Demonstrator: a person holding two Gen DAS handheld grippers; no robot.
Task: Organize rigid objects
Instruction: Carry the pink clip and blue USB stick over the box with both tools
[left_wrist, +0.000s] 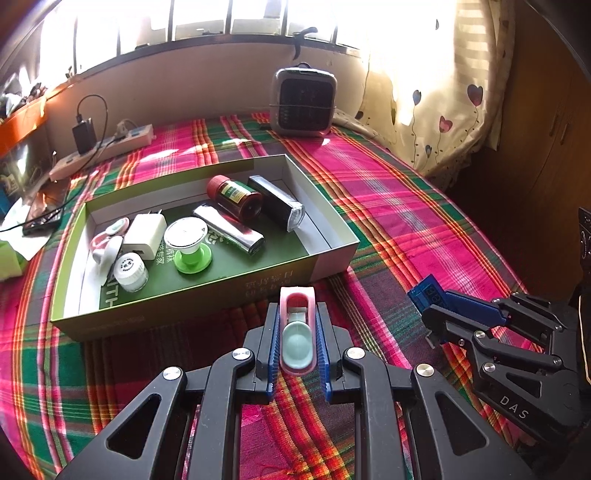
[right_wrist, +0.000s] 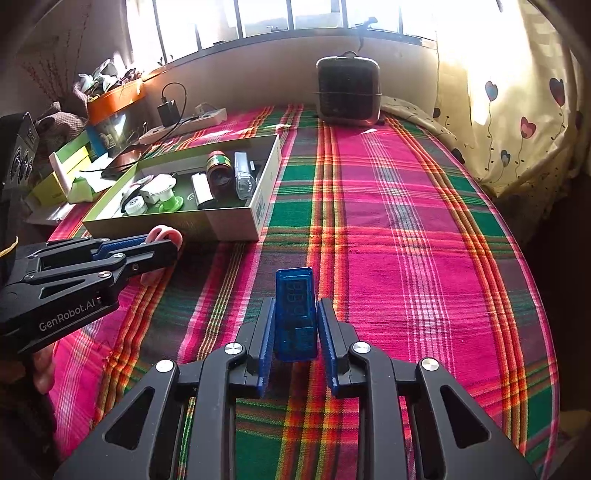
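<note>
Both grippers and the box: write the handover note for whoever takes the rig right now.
Left gripper: shut on the pink clip, just short of the box.
Right gripper: shut on the blue USB meter, over the plaid cloth.
Done: jar, bottle, charger, flashlight and other small items already lie in the box.
Left: drop the clip and the meter into the box.

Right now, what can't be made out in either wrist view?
- Blue meter: display digits too blurred in both views.
- Box lettering: too small and partly covered by its contents.
- Pink clip: left wrist, the blue pads hide its sides; right wrist, the left gripper hides most of it.
</note>
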